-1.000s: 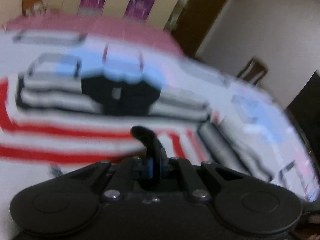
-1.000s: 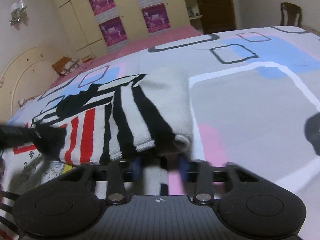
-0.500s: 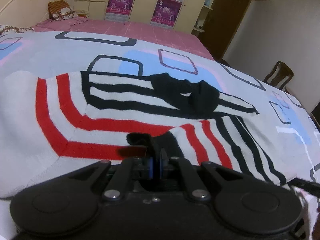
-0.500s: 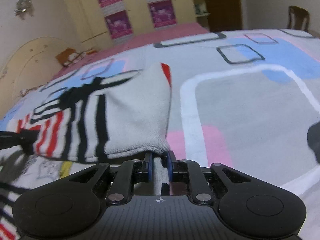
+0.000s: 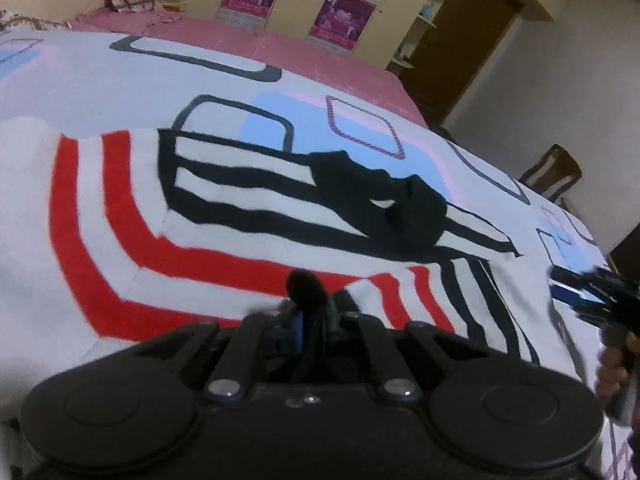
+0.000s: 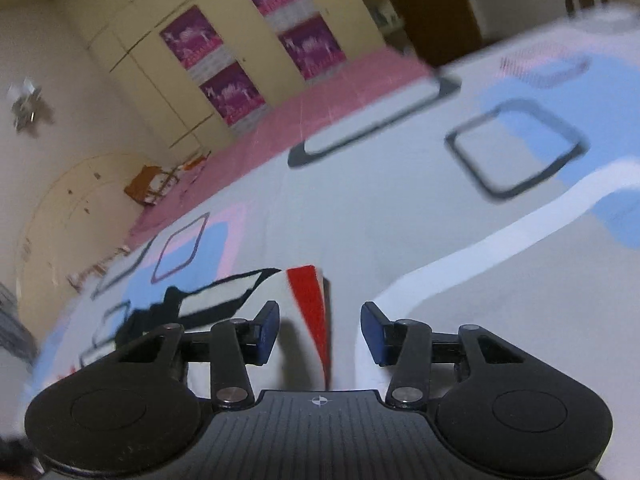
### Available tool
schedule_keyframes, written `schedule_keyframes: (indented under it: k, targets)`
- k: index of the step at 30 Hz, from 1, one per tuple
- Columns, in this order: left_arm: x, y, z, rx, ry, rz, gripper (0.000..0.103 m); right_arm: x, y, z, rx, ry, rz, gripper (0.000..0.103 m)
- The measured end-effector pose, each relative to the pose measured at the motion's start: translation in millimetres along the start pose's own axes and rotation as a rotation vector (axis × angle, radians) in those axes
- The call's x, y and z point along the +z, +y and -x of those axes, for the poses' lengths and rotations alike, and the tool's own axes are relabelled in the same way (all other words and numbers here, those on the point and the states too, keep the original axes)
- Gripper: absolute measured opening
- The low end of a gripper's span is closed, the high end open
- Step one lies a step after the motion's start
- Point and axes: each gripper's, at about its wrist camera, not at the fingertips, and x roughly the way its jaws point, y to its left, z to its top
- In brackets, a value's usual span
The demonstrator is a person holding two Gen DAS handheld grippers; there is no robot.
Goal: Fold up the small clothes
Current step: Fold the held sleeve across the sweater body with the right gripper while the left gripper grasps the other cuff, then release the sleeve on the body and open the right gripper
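A small white sweater (image 5: 224,216) with red and black stripes and a black collar lies folded on the bed. My left gripper (image 5: 310,316) is shut on a black-edged bit of the sweater at its near edge. My right gripper (image 6: 319,332) is open and empty, just above the sweater's folded corner (image 6: 308,300), which shows a red stripe between the fingers. It also shows at the right edge of the left wrist view (image 5: 588,292), beyond the sweater's right side.
The bedspread (image 6: 420,216) is white with blue, pink and grey shapes. A pink sheet (image 5: 280,48) lies at the far side. Wardrobes with purple posters (image 6: 224,68) and a brown door (image 5: 452,36) stand behind. A wooden chair (image 5: 552,172) is at the right.
My right gripper has opened and let go of the sweater fold, which now lies flat; it has tilted and lifted slightly. My left gripper stays shut on the sweater's edge.
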Motion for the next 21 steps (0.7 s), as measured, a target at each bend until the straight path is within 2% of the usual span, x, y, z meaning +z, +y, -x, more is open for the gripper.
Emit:
schedule_keyframes:
  k: [1, 2, 3, 5, 6, 8, 11, 13, 14, 15, 16, 17, 18, 21]
  targets:
    - [-1, -3, 0, 0.007, -0.009, -0.022, 0.007, 4, -4, -8, 0.037, 0.025, -0.023, 0.046]
    - [-3, -6, 2, 0.010, -0.028, -0.041, 0.006, 5, -8, -12, 0.066, 0.046, -0.035, 0.032]
    - [-5, -8, 7, 0.018, -0.065, -0.051, 0.006, 6, -8, -16, 0.094, 0.061, -0.024, 0.007]
    - [-10, -7, 18, 0.040, -0.145, -0.051, 0.006, 4, -1, -9, 0.056, 0.003, 0.049, 0.007]
    - [-13, -6, 18, 0.069, -0.150, -0.049, 0.006, 2, 1, -6, 0.035, -0.022, 0.082, 0.007]
    - [-20, -3, 8, 0.094, -0.111, -0.040, 0.006, -8, 2, -16, -0.031, 0.001, 0.139, 0.006]
    - [-16, -7, 7, 0.101, -0.099, -0.061, 0.008, -9, -1, -17, -0.026, 0.006, 0.117, 0.007]
    - [-12, -4, 10, 0.108, -0.088, -0.043, 0.022, -7, 2, -10, -0.058, -0.008, 0.131, 0.026]
    - [-11, -5, 19, 0.148, -0.115, -0.040, 0.030, -6, 6, -2, -0.110, -0.049, 0.150, 0.047]
    - [-11, -9, 28, 0.179, -0.149, -0.058, 0.033, -6, 10, 11, -0.147, -0.109, 0.178, 0.047]
    - [-9, -17, 36, 0.182, -0.181, -0.086, 0.034, -5, 13, 20, -0.130, -0.121, 0.199, 0.046]
    - [-7, -24, 39, 0.165, -0.195, -0.102, 0.034, -8, 21, 23, -0.109, -0.104, 0.228, 0.024]
    - [-6, -38, 38, 0.134, -0.197, -0.127, 0.034, -12, 31, 22, -0.083, -0.073, 0.285, 0.007]
    - [-6, -94, 8, 0.062, -0.157, -0.269, 0.036, -34, 70, 7, 0.011, 0.023, 0.438, 0.007]
